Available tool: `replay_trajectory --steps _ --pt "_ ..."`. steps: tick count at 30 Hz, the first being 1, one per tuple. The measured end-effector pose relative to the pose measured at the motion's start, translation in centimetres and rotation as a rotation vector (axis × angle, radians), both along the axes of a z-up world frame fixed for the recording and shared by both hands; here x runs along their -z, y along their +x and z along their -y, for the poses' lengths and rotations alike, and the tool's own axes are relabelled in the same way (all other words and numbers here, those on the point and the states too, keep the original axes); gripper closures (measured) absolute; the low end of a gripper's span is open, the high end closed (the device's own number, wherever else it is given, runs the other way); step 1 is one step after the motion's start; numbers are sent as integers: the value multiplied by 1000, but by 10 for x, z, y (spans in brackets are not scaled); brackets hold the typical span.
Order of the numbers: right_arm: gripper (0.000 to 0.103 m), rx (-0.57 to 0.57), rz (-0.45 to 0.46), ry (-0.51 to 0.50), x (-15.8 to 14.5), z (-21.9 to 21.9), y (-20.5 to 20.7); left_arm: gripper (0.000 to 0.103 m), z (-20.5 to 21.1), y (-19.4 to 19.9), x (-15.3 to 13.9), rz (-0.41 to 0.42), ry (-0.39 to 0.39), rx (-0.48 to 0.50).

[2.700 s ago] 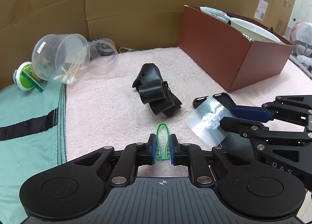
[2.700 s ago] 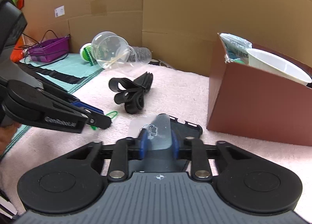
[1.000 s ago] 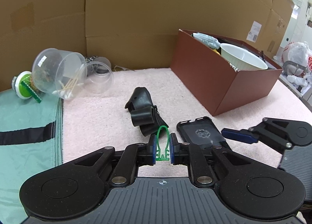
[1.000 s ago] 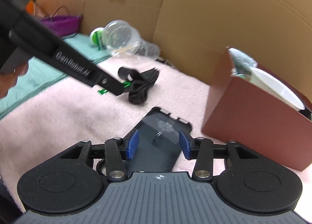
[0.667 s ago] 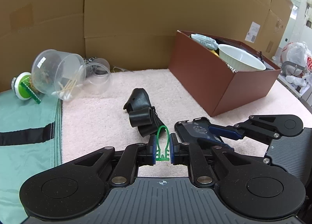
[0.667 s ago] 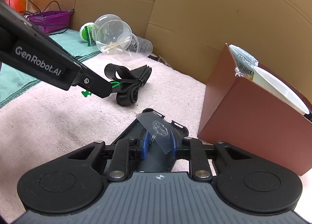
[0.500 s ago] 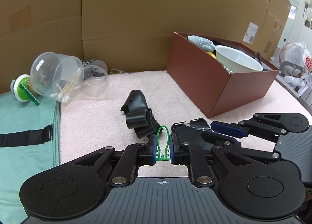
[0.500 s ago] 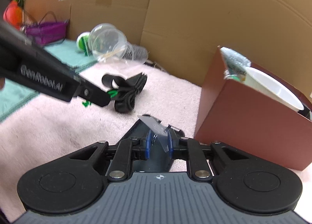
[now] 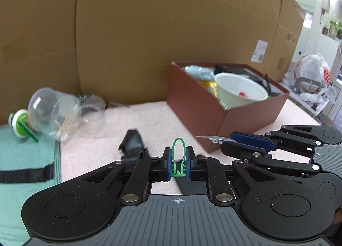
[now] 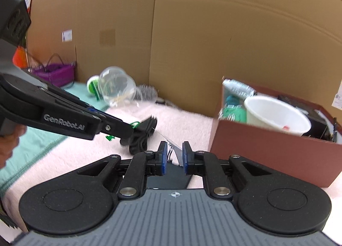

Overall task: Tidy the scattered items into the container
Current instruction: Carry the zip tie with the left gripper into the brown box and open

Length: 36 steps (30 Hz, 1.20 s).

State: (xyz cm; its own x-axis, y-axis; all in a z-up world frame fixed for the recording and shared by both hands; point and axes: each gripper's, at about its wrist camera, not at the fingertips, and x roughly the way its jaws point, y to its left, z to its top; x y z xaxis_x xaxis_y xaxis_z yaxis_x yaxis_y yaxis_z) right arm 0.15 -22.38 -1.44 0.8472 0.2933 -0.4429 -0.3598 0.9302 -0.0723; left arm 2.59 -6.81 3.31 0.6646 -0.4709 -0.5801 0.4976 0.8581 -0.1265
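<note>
both grippers are loaded and raised above the pink towel [image 9: 149, 117], so the step in hand looks like the carry toward the brown box [image 9: 245, 122], the landmark for everything here. the left gripper [image 9: 178, 161] is clamped on a small green plastic clip [image 9: 178, 156], whose loop stands upright between the blue pads, short of the box's near corner. the right gripper [image 10: 172, 156] is pinched on a thin clear plastic sheet [image 10: 175, 149]; from the left wrist view that sheet pokes out flat from its blue fingers [image 9: 252, 139], just in front of the box's near corner.

the box already holds a white bowl [image 10: 275, 115], some packets and dark items, so free room inside is limited. away from the box, toward the cardboard wall's left, a black strap bundle [image 9: 132, 143] lies on the towel, and further off a tipped clear cup with cotton swabs [image 9: 55, 115] and a green-capped thing [image 9: 18, 122] rest by the green cloth [image 9: 21, 160]. a dark phone case [image 10: 168, 176] lies beneath the right gripper, before the box.

the next move, as i judge it, calls for carrying each piece over the box's rim and letting go only above a gap beside the bowl; the sheet is light and may flutter or cling to a pad.
</note>
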Motion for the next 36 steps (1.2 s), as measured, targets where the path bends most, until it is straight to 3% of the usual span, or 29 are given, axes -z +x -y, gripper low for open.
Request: replay_trajectory --steps 7,16,24,31,36 --pt "86 60 99 36 -31 24 -1 94 33 13 -29 60 -11 54" --pt "86 182 164 47 -56 72 14 94 95 43 -56 63 -31 162" --pt "86 329 144 47 -61 138 42 94 176 71 -60 22 -21 261" --pt "86 422 77 56 -38 189 65 94 240 98 -45 -67 -31 315" --pt "86 434 52 56 -29 207 76 94 267 109 -35 -88 -5 313"
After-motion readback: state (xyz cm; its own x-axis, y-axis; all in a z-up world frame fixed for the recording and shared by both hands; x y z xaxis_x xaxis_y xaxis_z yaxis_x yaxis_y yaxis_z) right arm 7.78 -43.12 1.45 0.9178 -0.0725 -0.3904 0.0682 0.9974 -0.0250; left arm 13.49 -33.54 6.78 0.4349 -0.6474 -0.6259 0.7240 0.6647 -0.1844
